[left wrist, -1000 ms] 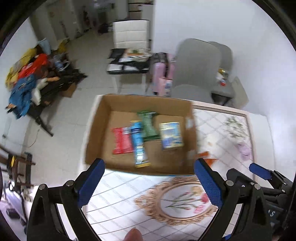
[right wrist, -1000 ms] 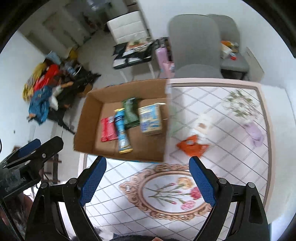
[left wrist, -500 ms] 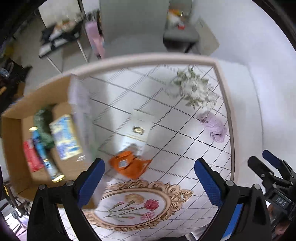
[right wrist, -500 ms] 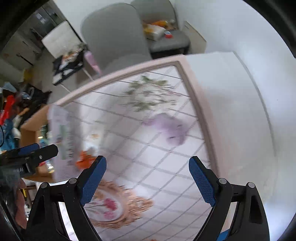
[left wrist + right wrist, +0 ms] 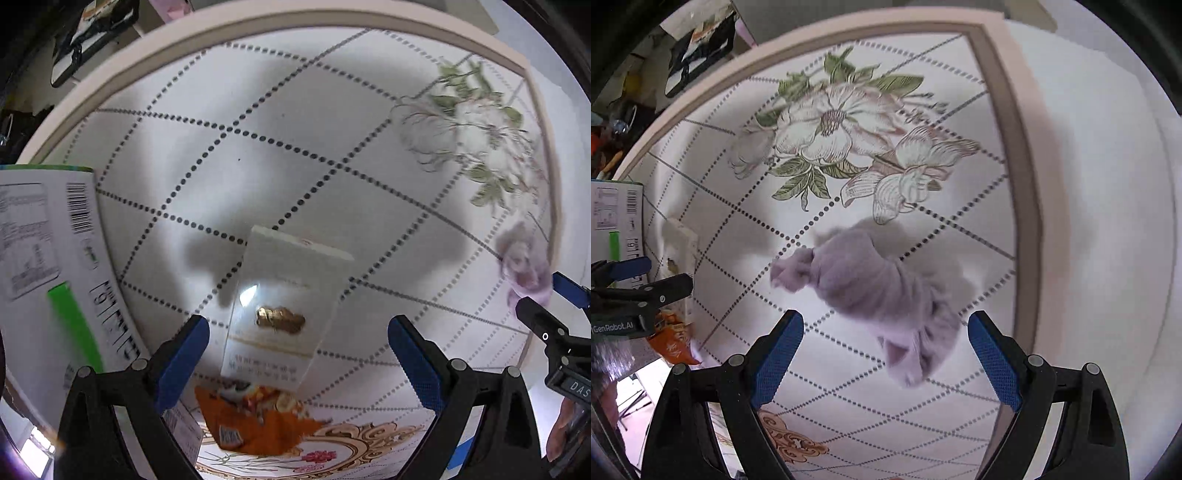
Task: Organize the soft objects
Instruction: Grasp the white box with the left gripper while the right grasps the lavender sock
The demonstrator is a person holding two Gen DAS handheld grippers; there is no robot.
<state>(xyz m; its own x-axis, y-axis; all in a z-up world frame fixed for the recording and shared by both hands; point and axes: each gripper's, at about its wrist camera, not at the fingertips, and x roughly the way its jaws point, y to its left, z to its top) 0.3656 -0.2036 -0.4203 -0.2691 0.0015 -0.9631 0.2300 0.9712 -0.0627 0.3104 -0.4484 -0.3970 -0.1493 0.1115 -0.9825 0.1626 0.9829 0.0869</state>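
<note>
A clear packet (image 5: 282, 314) with a white card and a gold piece inside lies on the patterned tablecloth. My left gripper (image 5: 297, 349) is open just above it, jaws straddling its lower half. An orange snack bag (image 5: 255, 424) lies below it. A crumpled lilac cloth (image 5: 879, 291) lies on the tablecloth; my right gripper (image 5: 884, 350) is open over its near end. The cloth also shows in the left wrist view (image 5: 524, 266), and the packet (image 5: 679, 243) and orange bag (image 5: 670, 341) in the right wrist view.
A cardboard box flap with a printed label (image 5: 48, 258) stands at the left. The tablecloth has a flower print (image 5: 842, 140) at the far side. The table's edge (image 5: 1030, 184) runs along the right. Floor clutter (image 5: 92, 29) lies beyond the table.
Both grippers have swung right, away from the box, and dropped close to the table. The left now hovers over the clear packet, the right over the lilac cloth.
</note>
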